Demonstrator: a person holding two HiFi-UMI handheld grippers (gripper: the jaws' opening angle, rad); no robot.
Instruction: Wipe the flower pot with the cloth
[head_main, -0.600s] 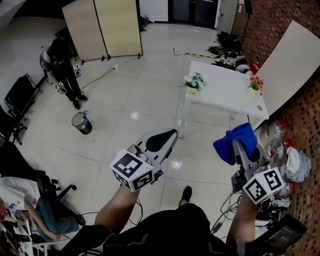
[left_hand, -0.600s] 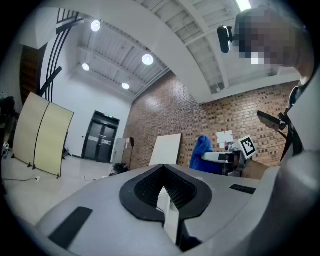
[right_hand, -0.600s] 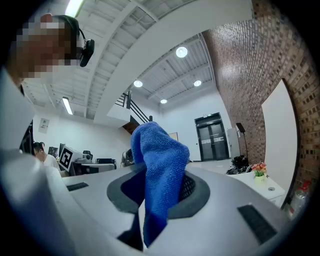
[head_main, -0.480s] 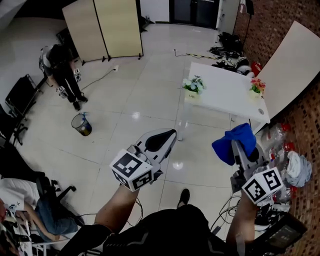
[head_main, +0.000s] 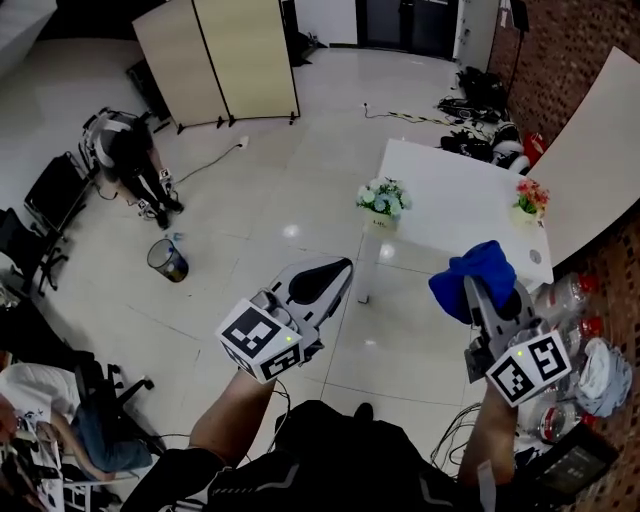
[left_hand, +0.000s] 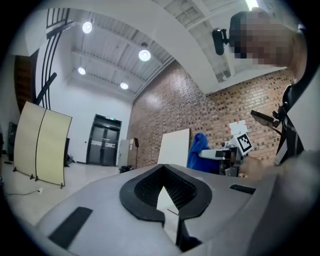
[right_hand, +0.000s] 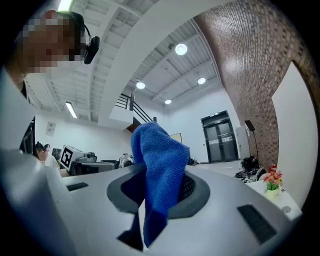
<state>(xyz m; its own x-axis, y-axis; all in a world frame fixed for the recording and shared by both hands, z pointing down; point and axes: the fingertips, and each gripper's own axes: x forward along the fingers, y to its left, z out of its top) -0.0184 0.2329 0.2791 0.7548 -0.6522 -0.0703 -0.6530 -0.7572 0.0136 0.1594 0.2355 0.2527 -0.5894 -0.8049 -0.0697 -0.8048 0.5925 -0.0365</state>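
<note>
Since two flower pots stand upright on the white table (head_main: 450, 190) and the task names only one, the coming move turns on which is meant. The white-flowered pot (head_main: 383, 200) sits at the table's 8 o'clock corner and the red-flowered pot (head_main: 530, 197) near its 3 o'clock edge, the two well apart. Both lie well clear of the grippers, across bare floor. The blue cloth (head_main: 482, 272) is clamped in the jaws of the right gripper (head_main: 473, 293), bunched above them and trailing down through the gap. From it the red-flowered pot lies at about 1 o'clock and the white-flowered one at about 11 o'clock, neither clearly closer. The left gripper (head_main: 335, 272), jaws pressed together on nothing, has the white-flowered pot at 1 o'clock and looks the nearer hand to it, so I judge it suited to steadying that pot while the right wipes. Only the head view shows both pots. The right gripper view catches just the red-flowered one, low at 4 o'clock past the cloth, and the left gripper view shows no pot, only the cloth at 3 o'clock against the brick wall (left_hand: 165, 100).
</note>
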